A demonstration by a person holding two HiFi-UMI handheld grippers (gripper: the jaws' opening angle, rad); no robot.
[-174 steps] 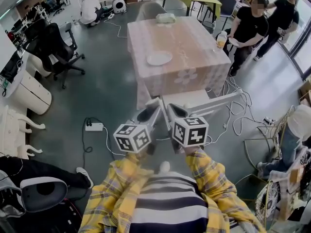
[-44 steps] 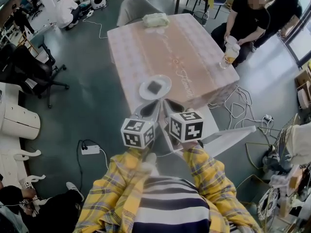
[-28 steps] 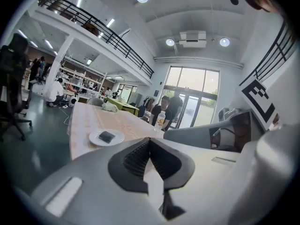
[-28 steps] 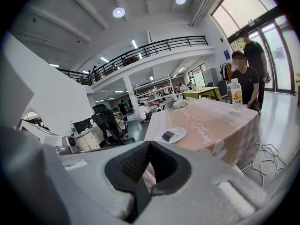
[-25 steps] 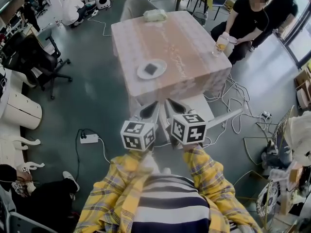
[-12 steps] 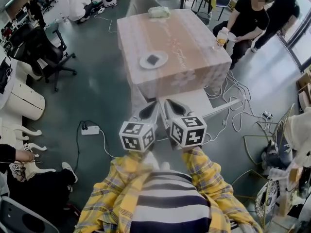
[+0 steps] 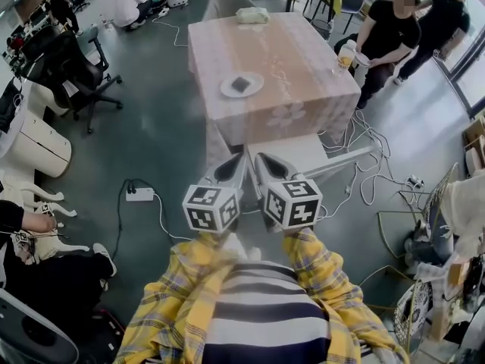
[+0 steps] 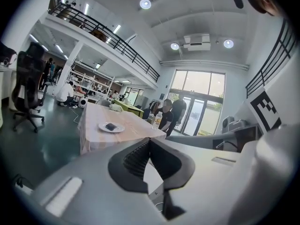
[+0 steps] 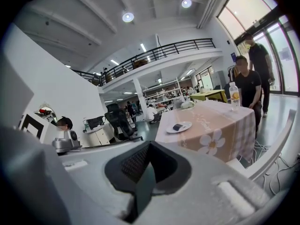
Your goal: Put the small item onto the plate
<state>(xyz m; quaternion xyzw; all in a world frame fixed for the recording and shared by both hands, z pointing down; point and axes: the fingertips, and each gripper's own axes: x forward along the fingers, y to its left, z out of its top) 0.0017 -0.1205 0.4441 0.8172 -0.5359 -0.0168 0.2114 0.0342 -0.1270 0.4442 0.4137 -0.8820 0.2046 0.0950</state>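
A white plate [image 7: 242, 86] lies near the front edge of the pink-clothed table [image 7: 303, 67], and a small dark item [image 7: 241, 84] rests on it. Both grippers are held close to my chest, well short of the table and over the floor. My left gripper [image 7: 231, 165] is shut with nothing between its jaws, and so is my right gripper [image 7: 265, 162]. The left gripper view shows the plate [image 8: 111, 128] far beyond the shut jaw tips [image 8: 149, 140]. In the right gripper view the plate [image 9: 179, 127] also lies far off, past the shut jaws [image 9: 149, 145].
Two people [image 7: 388, 32] stand at the table's right side beside a bottle [image 7: 346, 55]. A white bench [image 7: 299, 154] and cables lie between me and the table. A power strip [image 7: 139, 195] is on the floor to the left, with an office chair [image 7: 76, 67] beyond.
The table and plate have drawn away from me since about two seconds ago. The plate was bare in the oldest frame and now carries the dark item. Both grippers stay shut.
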